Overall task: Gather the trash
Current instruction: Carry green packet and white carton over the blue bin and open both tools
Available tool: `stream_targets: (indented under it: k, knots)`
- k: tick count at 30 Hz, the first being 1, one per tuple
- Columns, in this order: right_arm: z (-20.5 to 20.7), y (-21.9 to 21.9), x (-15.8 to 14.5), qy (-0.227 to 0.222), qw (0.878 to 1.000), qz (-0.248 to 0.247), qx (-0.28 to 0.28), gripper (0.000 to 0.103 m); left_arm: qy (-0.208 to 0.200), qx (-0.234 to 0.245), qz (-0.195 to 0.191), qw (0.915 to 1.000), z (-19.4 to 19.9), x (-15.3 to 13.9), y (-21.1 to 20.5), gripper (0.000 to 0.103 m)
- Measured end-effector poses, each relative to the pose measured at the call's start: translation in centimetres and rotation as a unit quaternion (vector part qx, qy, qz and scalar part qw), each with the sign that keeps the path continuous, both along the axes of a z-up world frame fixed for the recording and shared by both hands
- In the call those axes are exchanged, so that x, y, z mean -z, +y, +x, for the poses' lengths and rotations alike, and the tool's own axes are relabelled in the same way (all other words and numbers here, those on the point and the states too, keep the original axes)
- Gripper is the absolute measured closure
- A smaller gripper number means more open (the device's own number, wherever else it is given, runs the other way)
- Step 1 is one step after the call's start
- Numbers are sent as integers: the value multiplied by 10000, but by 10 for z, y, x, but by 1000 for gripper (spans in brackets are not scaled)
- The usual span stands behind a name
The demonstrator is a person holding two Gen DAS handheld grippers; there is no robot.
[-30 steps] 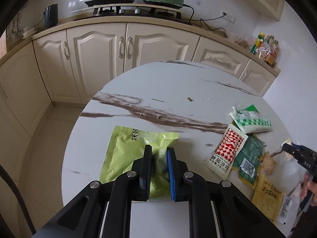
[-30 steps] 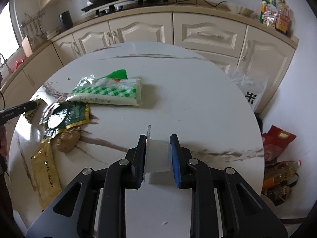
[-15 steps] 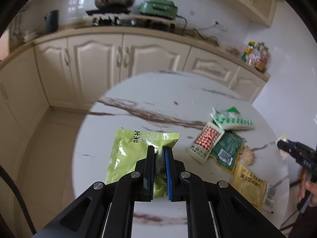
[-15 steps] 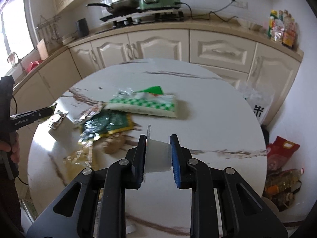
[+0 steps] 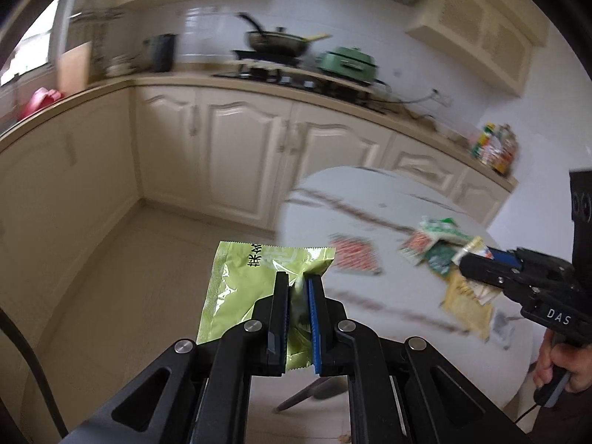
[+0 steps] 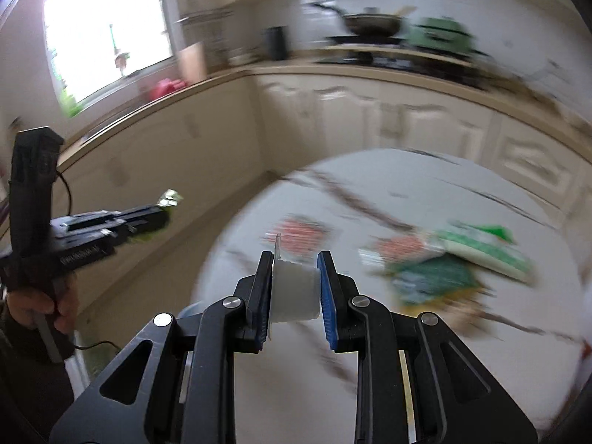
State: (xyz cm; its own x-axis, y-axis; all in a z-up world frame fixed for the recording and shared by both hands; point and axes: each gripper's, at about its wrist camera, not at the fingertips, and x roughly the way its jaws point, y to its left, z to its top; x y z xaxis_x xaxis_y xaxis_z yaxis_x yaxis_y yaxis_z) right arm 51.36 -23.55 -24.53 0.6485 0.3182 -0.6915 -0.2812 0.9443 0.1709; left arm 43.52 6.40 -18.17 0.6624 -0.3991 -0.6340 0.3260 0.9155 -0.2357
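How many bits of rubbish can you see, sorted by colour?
Lime packet, in left gripper: 1
White cup, in right gripper: 1
Red-patterned packets: 2
Green-and-white bag: 1
Dark green packet: 1
Yellow packet: 1
Total: 7; blur may hide more.

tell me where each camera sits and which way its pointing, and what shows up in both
Left wrist: on the left gripper, looking along its fingers at the cabinets and floor; it pinches a green packet; the right gripper and hand show at right.
Right wrist: on the right gripper, facing the round table; it clamps a white cup; the left gripper shows at left.
Shared: table, wrapper pile, stove, each other's gripper.
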Motion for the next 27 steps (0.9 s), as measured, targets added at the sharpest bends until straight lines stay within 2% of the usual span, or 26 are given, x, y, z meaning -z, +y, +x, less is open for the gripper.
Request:
stream_targets:
  k: [4, 7, 9, 13, 17, 19, 21, 25, 27]
  knots:
    - [19, 100, 11, -1, 9969, 25, -786, 81, 208, -539, 92, 9983, -21, 26, 69, 97]
    - [31, 175, 34, 102, 9915, -38, -1298, 81, 551, -967, 133, 9937, -32, 59, 118, 97]
    - [38, 218, 58, 268, 9875, -101, -1553, 81, 812, -1178, 246, 9894, -37, 88, 143, 97]
    - [57, 289, 133, 838, 9785, -302, -1859, 81, 1603, -1371, 183, 9773, -36, 162, 179, 97]
    - [76, 320, 207, 1606, 9688, -324, -1859, 81, 2196, -1301, 151, 9668, -32, 225, 186, 97]
    - [85, 326, 242, 1936, 9641, -337, -1787, 81, 2484, -1229, 257, 9605, -27, 254, 183, 97]
    - [92, 328, 267, 2188, 9598, -297, -1734, 80, 2673, -1170, 240, 9562, -25, 276, 179, 96]
    - [107, 336, 315, 2612, 9495, -367, -1702, 80, 2929, -1088, 208, 9497, -22, 306, 175, 94]
    - [111, 338, 330, 2733, 9458, -370, -1714, 80, 2959, -1126, 216, 9483, -18, 312, 176, 93]
